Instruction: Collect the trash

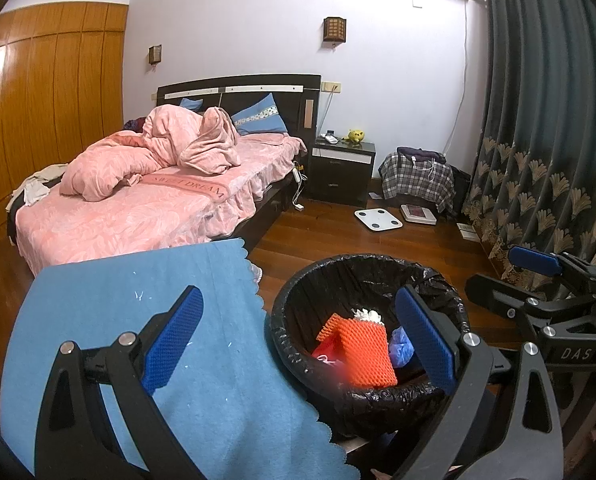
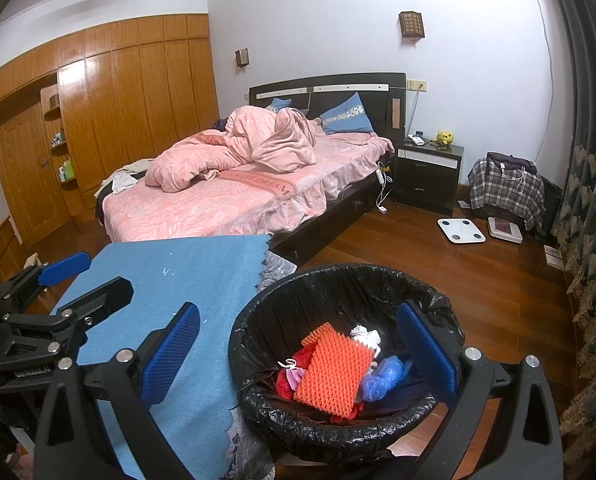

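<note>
Left hand-held gripper (image 1: 298, 344): your left tool has its blue-padded fingers (image 1: 174, 340) spread wide apart and grips nothing; one finger hangs over the blue cloth, the other over the bin's near rim.
Right hand-held gripper (image 2: 298, 350): your right tool is spread just as wide, with nothing between its pads; its left finger sits over the cloth, its right finger over the bin's right rim.
Bin: the round waste bin lined with a black plastic bag (image 2: 337, 288) stands on the wooden floor just beside the right edge of the desk, right below both of your tools.
Trash: an orange ribbed foam sheet (image 2: 331, 372) lies on top of the pile inside the bin, tilted against its near wall. Behind it sits a crumpled white tissue (image 2: 363, 336), to its right a scrunched blue plastic bag (image 2: 381, 376), and beneath its left side some red wrapping (image 2: 288, 380).
Desk: the desk covered by a blue cloth with a scalloped edge (image 1: 170, 280) carries only a few pale specks near its far right corner.
Room: a bed with pink bedding (image 1: 146, 200) stands past the far edge of the desk, and a white bathroom scale (image 1: 377, 219) lies on the floor well apart from the bin.
</note>
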Demonstrator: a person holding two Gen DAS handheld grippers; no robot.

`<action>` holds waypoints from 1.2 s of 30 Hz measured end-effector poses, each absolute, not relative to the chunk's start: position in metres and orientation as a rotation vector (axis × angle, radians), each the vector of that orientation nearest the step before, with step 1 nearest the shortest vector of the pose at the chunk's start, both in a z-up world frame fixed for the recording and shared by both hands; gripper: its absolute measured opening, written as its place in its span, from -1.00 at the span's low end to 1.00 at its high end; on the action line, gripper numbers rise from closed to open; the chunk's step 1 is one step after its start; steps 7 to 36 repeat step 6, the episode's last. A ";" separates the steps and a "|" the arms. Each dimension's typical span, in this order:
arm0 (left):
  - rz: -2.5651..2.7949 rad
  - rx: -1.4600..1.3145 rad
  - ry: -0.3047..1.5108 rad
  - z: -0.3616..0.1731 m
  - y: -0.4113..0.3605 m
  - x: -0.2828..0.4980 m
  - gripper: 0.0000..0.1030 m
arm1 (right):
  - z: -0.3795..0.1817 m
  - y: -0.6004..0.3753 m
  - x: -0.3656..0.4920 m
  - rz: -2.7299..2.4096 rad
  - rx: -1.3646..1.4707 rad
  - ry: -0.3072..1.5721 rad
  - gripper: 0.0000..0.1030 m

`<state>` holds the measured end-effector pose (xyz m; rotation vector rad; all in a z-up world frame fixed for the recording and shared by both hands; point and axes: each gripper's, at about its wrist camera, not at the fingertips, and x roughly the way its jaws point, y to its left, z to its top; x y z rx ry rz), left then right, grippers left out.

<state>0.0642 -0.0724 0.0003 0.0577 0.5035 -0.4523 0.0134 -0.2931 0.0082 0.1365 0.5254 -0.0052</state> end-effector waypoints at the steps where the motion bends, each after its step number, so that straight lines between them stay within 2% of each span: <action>1: -0.453 0.058 0.503 0.000 -0.072 0.064 0.83 | 0.008 -0.293 0.013 -0.006 0.136 0.525 0.88; 36: -0.454 0.059 0.503 0.000 -0.072 0.065 0.83 | 0.009 -0.293 0.013 -0.005 0.136 0.526 0.88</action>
